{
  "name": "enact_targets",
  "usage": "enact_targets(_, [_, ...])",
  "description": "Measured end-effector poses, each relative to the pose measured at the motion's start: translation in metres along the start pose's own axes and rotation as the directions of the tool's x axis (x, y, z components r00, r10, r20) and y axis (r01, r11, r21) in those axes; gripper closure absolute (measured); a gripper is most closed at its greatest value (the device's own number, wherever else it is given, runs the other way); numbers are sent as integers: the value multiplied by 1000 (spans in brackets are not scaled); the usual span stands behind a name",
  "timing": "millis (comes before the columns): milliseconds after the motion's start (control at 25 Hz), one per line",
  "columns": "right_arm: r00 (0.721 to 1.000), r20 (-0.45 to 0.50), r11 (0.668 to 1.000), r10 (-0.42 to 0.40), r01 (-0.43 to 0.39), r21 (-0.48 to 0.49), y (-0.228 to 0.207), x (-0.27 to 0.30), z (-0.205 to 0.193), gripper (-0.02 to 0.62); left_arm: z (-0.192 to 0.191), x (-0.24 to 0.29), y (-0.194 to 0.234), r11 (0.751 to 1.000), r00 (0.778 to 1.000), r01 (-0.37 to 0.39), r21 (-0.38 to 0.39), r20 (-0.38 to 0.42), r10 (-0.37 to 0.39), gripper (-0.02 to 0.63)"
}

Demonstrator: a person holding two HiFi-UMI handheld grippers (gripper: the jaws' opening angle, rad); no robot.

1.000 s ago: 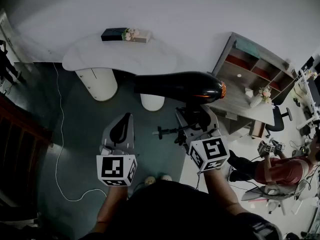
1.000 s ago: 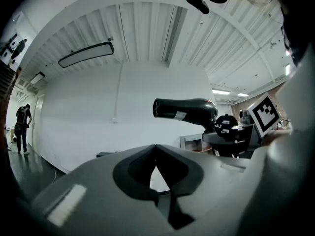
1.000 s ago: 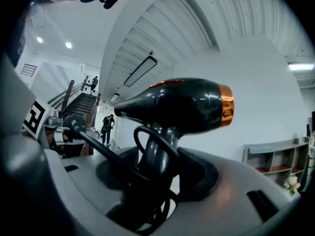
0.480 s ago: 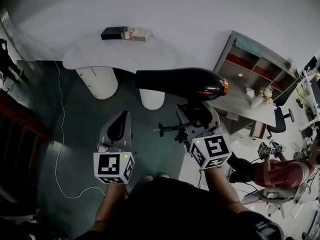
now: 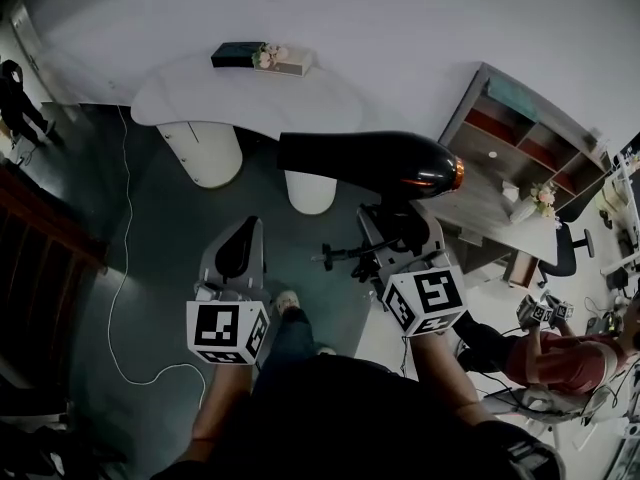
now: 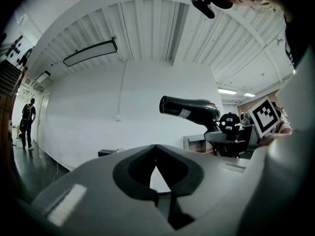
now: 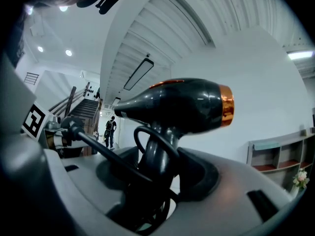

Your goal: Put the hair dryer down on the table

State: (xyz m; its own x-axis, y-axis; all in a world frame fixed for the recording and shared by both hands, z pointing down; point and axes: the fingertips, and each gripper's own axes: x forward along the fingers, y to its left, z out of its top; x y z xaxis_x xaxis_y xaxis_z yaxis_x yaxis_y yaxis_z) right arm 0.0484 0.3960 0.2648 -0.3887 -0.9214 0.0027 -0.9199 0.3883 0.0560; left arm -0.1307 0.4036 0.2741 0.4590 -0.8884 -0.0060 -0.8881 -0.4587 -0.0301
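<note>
A black hair dryer (image 5: pixel 365 163) with an orange ring hangs in the air, nozzle pointing left, short of the white table (image 5: pixel 300 108). My right gripper (image 5: pixel 400 220) is shut on its handle, seen close in the right gripper view (image 7: pixel 156 163) under the dryer's body (image 7: pixel 182 104). Its black cord (image 7: pixel 143 134) loops by the handle and the plug (image 5: pixel 335 260) sticks out left. My left gripper (image 5: pixel 248 234) is to the left, shut, with nothing in it; its tips meet (image 6: pixel 156 147). The dryer (image 6: pixel 189 109) shows to its right.
A dark box with flowers (image 5: pixel 262 58) lies at the table's far edge. A wooden shelf unit (image 5: pixel 520 133) stands at the right, with a seated person in red (image 5: pixel 560 353) below it. A white cable (image 5: pixel 125 268) trails over the dark floor; another person (image 5: pixel 18 98) stands far left.
Both grippers and the dryer have drifted a little toward the table. The person's foot has stepped forward between the grippers. The grip on the dryer is unchanged.
</note>
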Motion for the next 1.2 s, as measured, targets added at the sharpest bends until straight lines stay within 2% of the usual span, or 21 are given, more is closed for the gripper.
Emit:
enact_targets(280, [1000,-9,1000,2,-2,-5,-8,65,-13,347,-8,51,39,1000,1000,-2,4,24,2,594])
enact_targets(560, [1000,-7,1000,-28,29,7,-21,144,-5,347,1,115,97,1000,998,13,13,64,-14,594])
enact_targets(920, [993,-35,993,-112,113,23,-47,226,-16,347,-8,199,149,995,994,97,13,49,-98,594])
enact_targets(1000, [988,-64,990,-138,141,32,-51,235,-22,347,-13,214,154,993,992,119,14,49,-119,594])
enact_targets(1200, [982,-51,982,-185,186,25,-68,246,-28,347,-20,241,158,986,985,164,-4,45,-164,594])
